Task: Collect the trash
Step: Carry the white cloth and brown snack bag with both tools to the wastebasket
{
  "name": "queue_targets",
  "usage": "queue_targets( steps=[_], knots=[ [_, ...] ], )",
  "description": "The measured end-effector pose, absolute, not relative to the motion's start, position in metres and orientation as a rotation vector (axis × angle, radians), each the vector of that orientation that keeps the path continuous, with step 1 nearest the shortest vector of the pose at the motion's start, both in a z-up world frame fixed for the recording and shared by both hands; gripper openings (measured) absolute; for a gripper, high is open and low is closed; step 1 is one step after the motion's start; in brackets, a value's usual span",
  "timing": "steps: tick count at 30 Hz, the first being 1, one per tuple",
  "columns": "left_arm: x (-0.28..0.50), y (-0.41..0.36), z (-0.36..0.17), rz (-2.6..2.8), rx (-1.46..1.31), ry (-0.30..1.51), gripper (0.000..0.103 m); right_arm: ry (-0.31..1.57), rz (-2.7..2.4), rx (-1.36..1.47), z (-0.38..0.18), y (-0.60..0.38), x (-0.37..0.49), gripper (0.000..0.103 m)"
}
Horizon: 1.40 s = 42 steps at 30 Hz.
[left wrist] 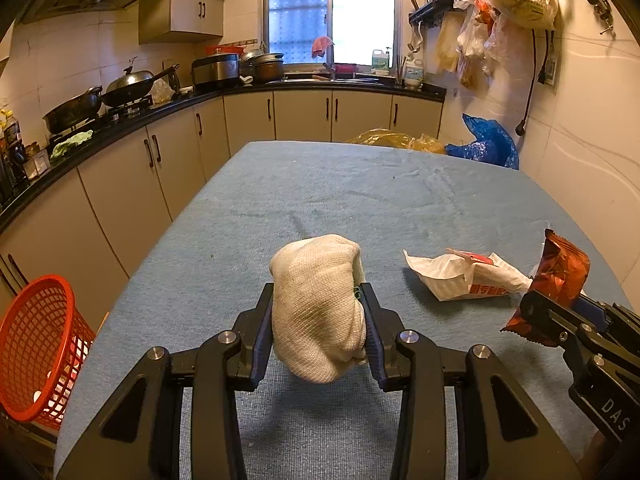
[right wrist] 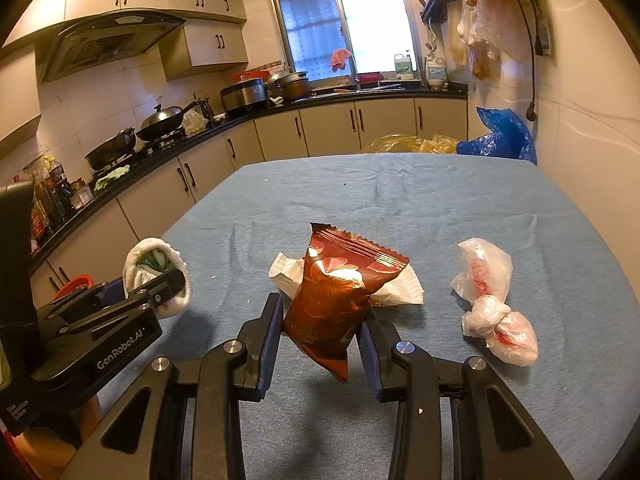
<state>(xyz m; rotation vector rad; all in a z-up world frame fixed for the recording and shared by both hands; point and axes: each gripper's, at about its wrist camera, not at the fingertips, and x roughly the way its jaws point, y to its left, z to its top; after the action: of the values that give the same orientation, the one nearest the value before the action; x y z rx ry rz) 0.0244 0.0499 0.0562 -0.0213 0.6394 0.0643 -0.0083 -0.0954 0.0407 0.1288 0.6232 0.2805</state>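
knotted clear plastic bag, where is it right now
In the right wrist view, the knotted plastic bag lies on the blue tablecloth, right of the white wrapper.

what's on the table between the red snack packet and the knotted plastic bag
Only bare blue tablecloth separates the red snack packet from the knotted plastic bag, seen in the right wrist view.

Warm dim light, window point(left wrist: 332, 12) glare

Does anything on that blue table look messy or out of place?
Yes. A torn-open white wrapper and a knotted plastic bag lie loose on the blue tablecloth, which also shows scattered crumbs.
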Motion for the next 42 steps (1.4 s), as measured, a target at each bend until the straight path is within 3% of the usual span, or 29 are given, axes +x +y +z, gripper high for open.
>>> queue_targets(
  steps=[42],
  knots=[
    [0.026, 0.045, 0.038, 0.079, 0.012, 0.638, 0.039, 0.632, 0.301, 0.152, 0.042, -0.096, -0.009, 0.039]
  ],
)
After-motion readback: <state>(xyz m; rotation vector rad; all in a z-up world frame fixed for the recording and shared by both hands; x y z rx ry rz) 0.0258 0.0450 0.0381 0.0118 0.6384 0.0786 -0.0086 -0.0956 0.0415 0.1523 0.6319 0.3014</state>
